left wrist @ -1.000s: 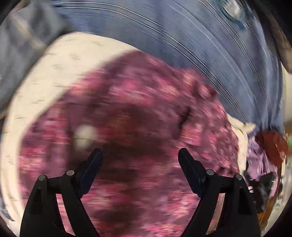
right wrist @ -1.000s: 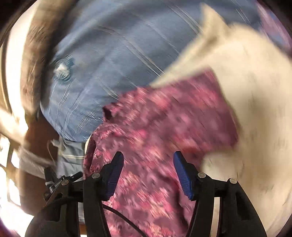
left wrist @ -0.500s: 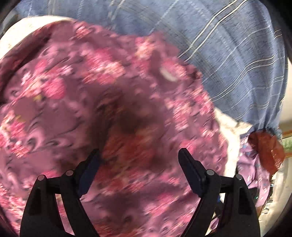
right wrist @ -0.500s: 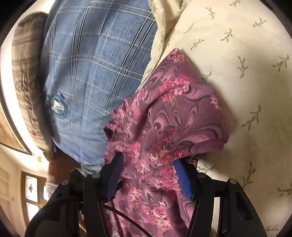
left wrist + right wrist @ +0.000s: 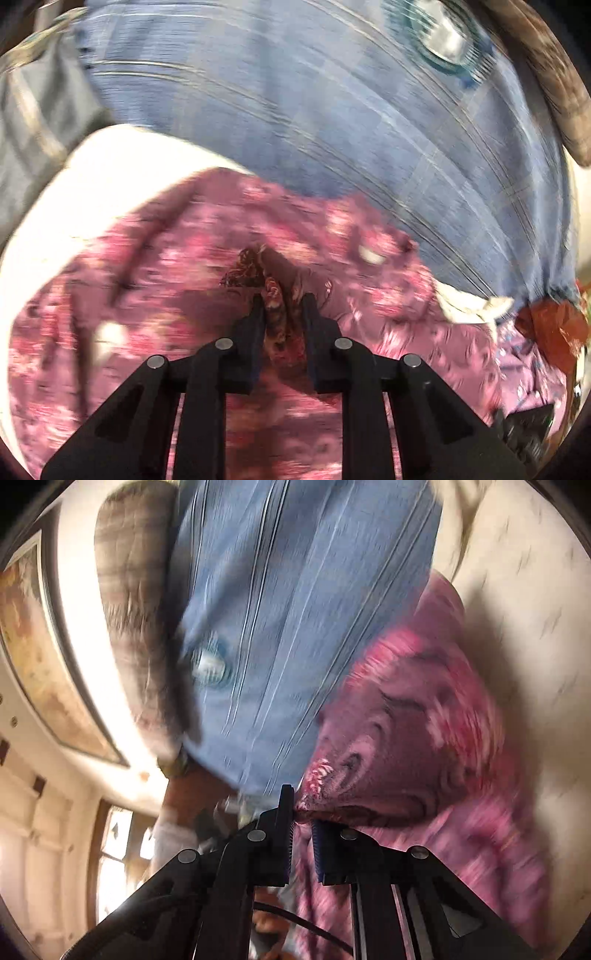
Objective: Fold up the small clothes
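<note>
Your left gripper (image 5: 282, 314) sits at six o'clock, its jaws drawn close with a bunched fold of the floral garment (image 5: 184, 288) pinched between them. That purple-pink cloth spreads from nine o'clock across the lower half, blurred away from the pinch. A cream sheet (image 5: 110, 173) shows beneath it around ten o'clock. Your blue checked shirt (image 5: 314, 110) fills twelve through three o'clock, with a round pale badge (image 5: 443, 33) near one o'clock. A rust-red cloth (image 5: 550, 328) lies at four o'clock, just beside a lilac printed fabric (image 5: 524, 376).
</note>
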### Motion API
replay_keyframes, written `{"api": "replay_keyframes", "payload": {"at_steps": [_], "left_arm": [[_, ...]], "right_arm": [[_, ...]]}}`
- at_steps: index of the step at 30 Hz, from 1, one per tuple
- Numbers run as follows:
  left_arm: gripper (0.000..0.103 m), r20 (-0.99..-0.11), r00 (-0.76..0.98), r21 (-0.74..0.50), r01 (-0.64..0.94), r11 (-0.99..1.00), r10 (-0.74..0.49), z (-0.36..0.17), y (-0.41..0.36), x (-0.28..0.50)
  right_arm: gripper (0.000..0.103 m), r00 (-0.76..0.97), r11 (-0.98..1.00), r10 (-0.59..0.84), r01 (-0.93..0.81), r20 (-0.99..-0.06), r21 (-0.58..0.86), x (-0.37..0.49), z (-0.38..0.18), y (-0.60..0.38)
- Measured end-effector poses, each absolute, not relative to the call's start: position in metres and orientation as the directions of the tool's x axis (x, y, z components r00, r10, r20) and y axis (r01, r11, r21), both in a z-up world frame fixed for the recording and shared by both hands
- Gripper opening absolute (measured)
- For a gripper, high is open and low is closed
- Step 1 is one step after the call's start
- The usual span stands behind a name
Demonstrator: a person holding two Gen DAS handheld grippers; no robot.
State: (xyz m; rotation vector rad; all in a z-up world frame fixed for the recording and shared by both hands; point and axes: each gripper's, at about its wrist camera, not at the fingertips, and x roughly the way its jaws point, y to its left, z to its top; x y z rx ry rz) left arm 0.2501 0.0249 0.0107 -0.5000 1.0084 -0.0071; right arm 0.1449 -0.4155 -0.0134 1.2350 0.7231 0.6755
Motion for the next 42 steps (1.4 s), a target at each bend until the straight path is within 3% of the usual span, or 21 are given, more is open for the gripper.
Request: {"api": "replay_keyframes", "payload": {"at_steps": [2, 7, 8, 11, 13, 16, 18, 21, 26, 27, 28, 31, 33, 35, 37, 38, 39, 40, 42], "left_arm": [[0.016, -0.829, 0.528, -0.372, -0.274, 0.887, -0.184, 0.001, 0.04, 0.248], [0.017, -0.867, 0.451, -0.378, -0.314, 0.871, -0.214, -0.028, 0.054, 0.245], [0.019, -0.867, 0.451, -0.375, -0.308, 0.874, -0.213, -0.028, 0.057, 0.244], [0.027, -0.854, 0.467, -0.39, -0.288, 0.875, -0.227, -0.023, 0.06, 0.242], [0.036, -0.849, 0.475, -0.392, -0.269, 0.88, -0.232, -0.02, 0.063, 0.239], [0.04, -0.848, 0.472, -0.396, -0.263, 0.88, -0.24, -0.017, 0.061, 0.236], [0.041, -0.849, 0.464, -0.405, -0.262, 0.876, -0.253, -0.02, 0.057, 0.236], [0.043, -0.857, 0.449, -0.395, -0.258, 0.882, -0.252, -0.024, 0.051, 0.237], [0.045, -0.87, 0.431, -0.361, -0.228, 0.904, -0.239, -0.026, 0.043, 0.238], [0.045, -0.868, 0.433, -0.364, -0.223, 0.904, -0.243, -0.026, 0.042, 0.239], [0.045, -0.864, 0.438, -0.369, -0.217, 0.904, -0.247, -0.025, 0.041, 0.24], [0.049, -0.859, 0.454, -0.36, -0.205, 0.91, -0.238, -0.029, 0.037, 0.243], [0.05, -0.879, 0.422, -0.332, -0.209, 0.92, -0.221, -0.039, 0.031, 0.247], [0.05, -0.891, 0.387, -0.337, -0.219, 0.916, -0.236, -0.051, 0.028, 0.25], [0.05, -0.887, 0.39, -0.35, -0.216, 0.911, -0.248, -0.053, 0.028, 0.247], [0.05, -0.882, 0.395, -0.359, -0.211, 0.909, -0.256, -0.052, 0.029, 0.245], [0.05, -0.877, 0.4, -0.371, -0.207, 0.905, -0.268, -0.05, 0.029, 0.243], [0.05, -0.873, 0.404, -0.379, -0.207, 0.902, -0.274, -0.049, 0.03, 0.242], [0.05, -0.872, 0.408, -0.377, -0.213, 0.901, -0.269, -0.047, 0.029, 0.24]], "right_arm": [[0.01, 0.551, 0.211, 0.82, -0.04, -0.154, 0.977, 0.14, -0.033, -0.391], [0.012, 0.452, 0.431, 0.781, 0.112, -0.432, 0.896, 0.142, -0.088, -0.371], [0.015, 0.439, 0.422, 0.789, 0.118, -0.429, 0.899, 0.138, -0.087, -0.374], [0.041, 0.388, 0.478, 0.796, 0.069, -0.465, 0.876, 0.121, -0.062, -0.382], [0.043, 0.381, 0.503, 0.805, -0.032, -0.455, 0.864, 0.107, -0.032, -0.39], [0.046, 0.522, 0.525, 0.755, -0.118, -0.397, 0.843, 0.1, 0.012, -0.427], [0.065, 0.634, 0.61, 0.64, -0.076, -0.434, 0.789, 0.108, 0.028, -0.454], [0.064, 0.65, 0.657, 0.571, 0.005, -0.502, 0.754, 0.143, 0.022, -0.468], [0.059, 0.586, 0.611, 0.6, 0.105, -0.545, 0.785, 0.225, -0.015, -0.447], [0.031, 0.547, 0.598, 0.626, 0.121, -0.556, 0.793, 0.24, -0.025, -0.439], [0.01, 0.536, 0.587, 0.649, 0.1, -0.54, 0.804, 0.247, -0.026, -0.433], [0.011, 0.647, 0.74, 0.495, 0.035, -0.58, 0.671, 0.263, 0.008, -0.438], [0.015, 0.657, 0.834, 0.359, 0.094, -0.663, 0.544, 0.278, 0.014, -0.445], [0.016, 0.567, 0.862, 0.359, 0.103, -0.741, 0.496, 0.295, 0.001, -0.442], [0.017, 0.564, 0.818, 0.424, 0.098, -0.709, 0.567, 0.287, 0.0, -0.452], [0.028, 0.584, 0.781, 0.465, 0.082, -0.665, 0.619, 0.279, 0.002, -0.457], [0.05, 0.602, 0.746, 0.497, 0.071, -0.625, 0.662, 0.269, 0.003, -0.464], [0.06, 0.612, 0.717, 0.515, 0.075, -0.599, 0.693, 0.254, 0.001, -0.472], [0.065, 0.609, 0.677, 0.548, 0.079, -0.573, 0.732, 0.231, -0.009, -0.48]]}}
